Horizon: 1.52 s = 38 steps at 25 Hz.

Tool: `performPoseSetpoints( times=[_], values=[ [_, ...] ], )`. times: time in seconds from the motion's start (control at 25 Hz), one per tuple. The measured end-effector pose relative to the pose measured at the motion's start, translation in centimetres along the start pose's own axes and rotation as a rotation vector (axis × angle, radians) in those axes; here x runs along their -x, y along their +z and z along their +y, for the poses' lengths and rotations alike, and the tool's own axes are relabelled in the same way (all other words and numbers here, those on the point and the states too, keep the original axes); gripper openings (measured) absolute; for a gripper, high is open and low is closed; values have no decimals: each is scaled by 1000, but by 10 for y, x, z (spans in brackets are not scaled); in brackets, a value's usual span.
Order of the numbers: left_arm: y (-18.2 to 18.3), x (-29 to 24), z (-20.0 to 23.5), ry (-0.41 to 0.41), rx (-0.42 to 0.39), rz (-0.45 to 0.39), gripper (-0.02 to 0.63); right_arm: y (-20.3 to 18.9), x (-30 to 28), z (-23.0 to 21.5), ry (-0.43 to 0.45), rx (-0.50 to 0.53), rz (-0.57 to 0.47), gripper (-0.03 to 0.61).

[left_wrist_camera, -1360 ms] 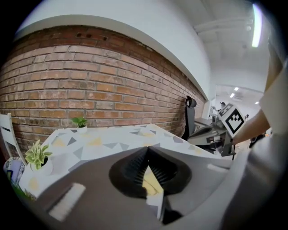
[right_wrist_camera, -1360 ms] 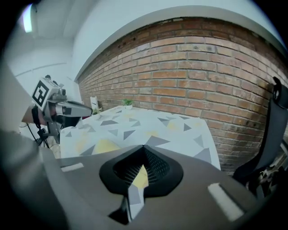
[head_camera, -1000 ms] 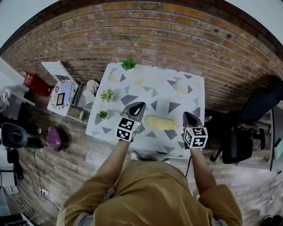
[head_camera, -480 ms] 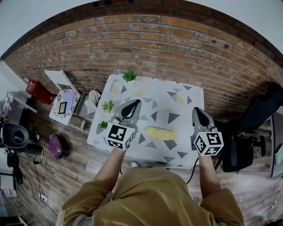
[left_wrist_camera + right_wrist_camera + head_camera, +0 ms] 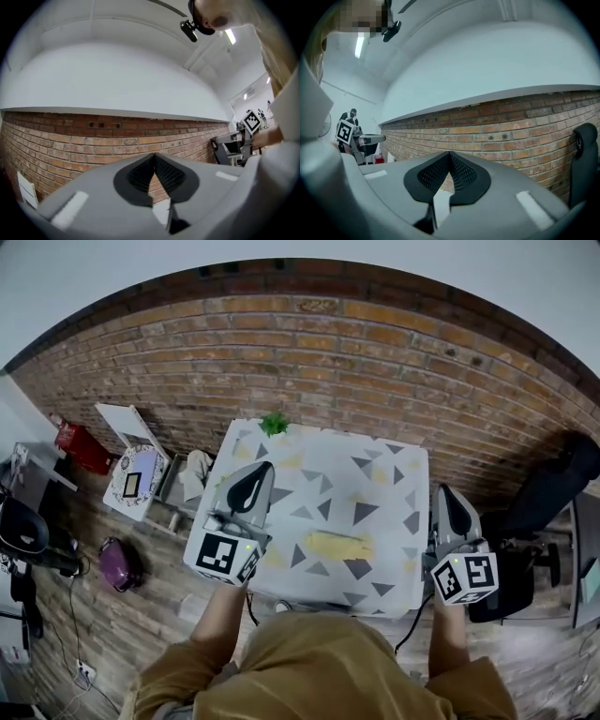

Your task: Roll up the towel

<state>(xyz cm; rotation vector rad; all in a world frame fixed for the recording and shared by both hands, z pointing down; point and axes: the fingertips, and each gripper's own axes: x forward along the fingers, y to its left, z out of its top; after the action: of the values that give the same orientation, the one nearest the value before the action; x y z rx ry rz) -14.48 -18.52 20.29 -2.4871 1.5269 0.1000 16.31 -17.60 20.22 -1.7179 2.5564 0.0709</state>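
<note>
The yellow towel (image 5: 339,545) lies rolled into a short cylinder near the front edge of the white table (image 5: 375,474) with grey triangles. My left gripper (image 5: 251,486) is raised high over the table's left side, shut, nothing in it. Held up beyond the table's right edge, my right gripper (image 5: 449,510) is also shut and empty. In the left gripper view the left gripper (image 5: 153,157) points at the brick wall (image 5: 70,145) with its pads pressed together. The right gripper view shows the right gripper (image 5: 449,157) the same way, facing the brick wall (image 5: 511,129).
A small green plant (image 5: 274,424) stands at the table's far left corner. A black office chair (image 5: 525,549) is at the right, a white box (image 5: 131,470), a red item (image 5: 77,442) and a purple item (image 5: 117,563) lie on the wooden floor at the left.
Both grippers have risen well above the table and spread apart, left going left and right going right. The rolled towel stays where it lay. The small plants at the table's left edge are now hidden.
</note>
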Motion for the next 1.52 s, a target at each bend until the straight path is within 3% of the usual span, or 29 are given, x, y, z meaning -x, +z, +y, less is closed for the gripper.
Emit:
performPoseSetpoints(
  times=[0.32, 0.52, 1.52],
  values=[
    [23, 23, 10, 52, -33, -32, 63, 17, 27, -10, -70, 33, -36, 3],
    [31, 36, 9, 68, -45, -42, 63, 3, 45, -21, -135, 28, -20, 5],
    [17, 37, 0, 45, -44, -14, 63, -7, 38, -12, -133, 52, 17, 5]
  ],
)
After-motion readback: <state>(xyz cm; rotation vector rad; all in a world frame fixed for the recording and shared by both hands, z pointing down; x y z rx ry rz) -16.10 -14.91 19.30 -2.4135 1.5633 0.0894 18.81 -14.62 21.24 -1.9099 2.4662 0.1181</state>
